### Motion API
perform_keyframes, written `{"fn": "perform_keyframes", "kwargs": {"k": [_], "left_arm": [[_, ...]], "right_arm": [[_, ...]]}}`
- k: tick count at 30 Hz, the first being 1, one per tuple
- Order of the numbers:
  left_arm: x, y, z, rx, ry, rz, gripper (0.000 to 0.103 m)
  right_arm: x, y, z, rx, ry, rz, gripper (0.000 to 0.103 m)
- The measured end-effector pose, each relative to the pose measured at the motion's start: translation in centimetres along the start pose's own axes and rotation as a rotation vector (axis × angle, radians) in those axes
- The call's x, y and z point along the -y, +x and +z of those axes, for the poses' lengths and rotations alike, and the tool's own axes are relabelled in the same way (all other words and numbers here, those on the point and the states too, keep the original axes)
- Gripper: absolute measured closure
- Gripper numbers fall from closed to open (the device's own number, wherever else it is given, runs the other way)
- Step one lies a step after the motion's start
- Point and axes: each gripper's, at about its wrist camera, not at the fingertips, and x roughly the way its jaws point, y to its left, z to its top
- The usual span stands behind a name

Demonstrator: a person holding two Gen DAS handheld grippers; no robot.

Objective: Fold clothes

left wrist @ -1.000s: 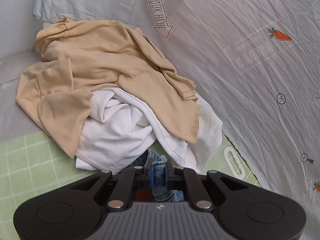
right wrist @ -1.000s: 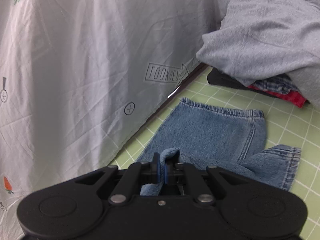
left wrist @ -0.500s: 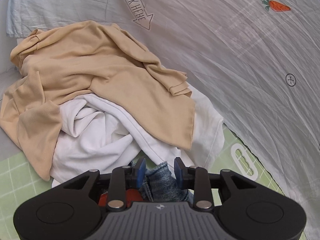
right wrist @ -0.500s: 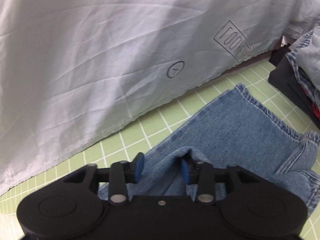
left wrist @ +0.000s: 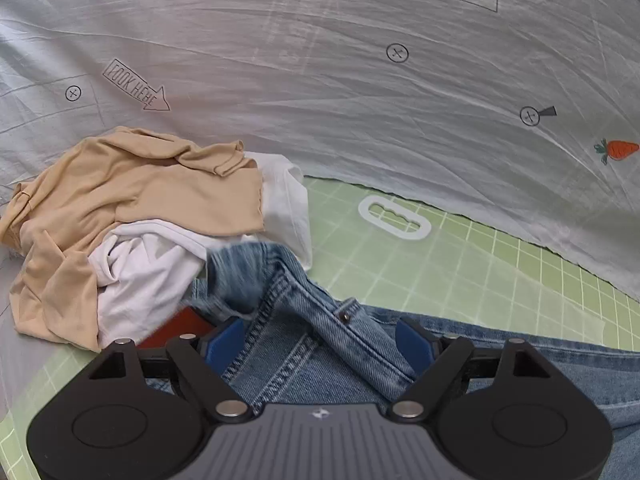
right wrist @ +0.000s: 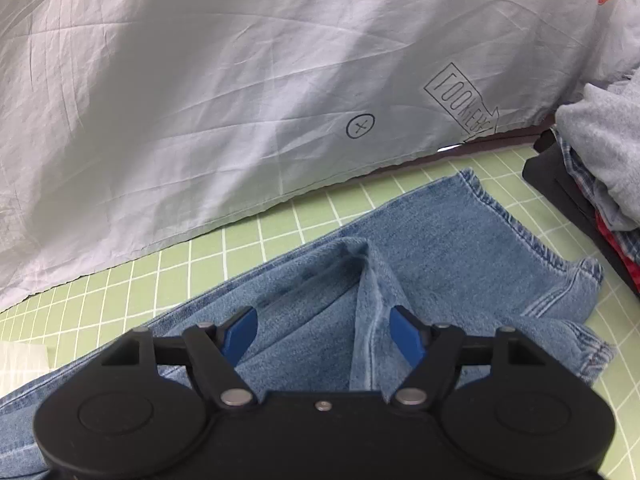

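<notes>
Blue jeans lie on a green grid mat. In the left wrist view my left gripper is open, its blue pads apart over the waistband, with a blurred denim fold ahead of it. In the right wrist view the jeans' legs stretch toward the hems, and my right gripper is open over a raised denim ridge. Neither gripper holds cloth.
A tan garment and a white garment are heaped left of the jeans. A stack of folded clothes sits at the right. A grey printed sheet rises behind the mat. A white ring handle lies on the mat.
Both grippers were shut on denim a second ago, opened and let it go. Both have drawn back, and the jeans now lie on the mat.
</notes>
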Motion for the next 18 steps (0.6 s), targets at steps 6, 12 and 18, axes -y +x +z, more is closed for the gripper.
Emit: {"fn": "perform_keyframes", "kwargs": {"k": [6,12,18], "left_arm": [[3.0,0.9,-2.5,-0.072,0.104,-0.029,0.020],[6.3,2.6,-4.6,-0.152,0.216,-0.070,0.020],[9.4,3.6,-5.2,-0.184,0.294,-0.116,0.020]], "right_arm": [[0.9,-0.1,-1.9,-0.020,-0.002,-0.009,0.028],[1.2,0.0,-3.1,-0.048,0.003,-0.017,0.028],[1.3,-0.1,-3.5,-0.045,0.030,-0.022,0.028]]}}
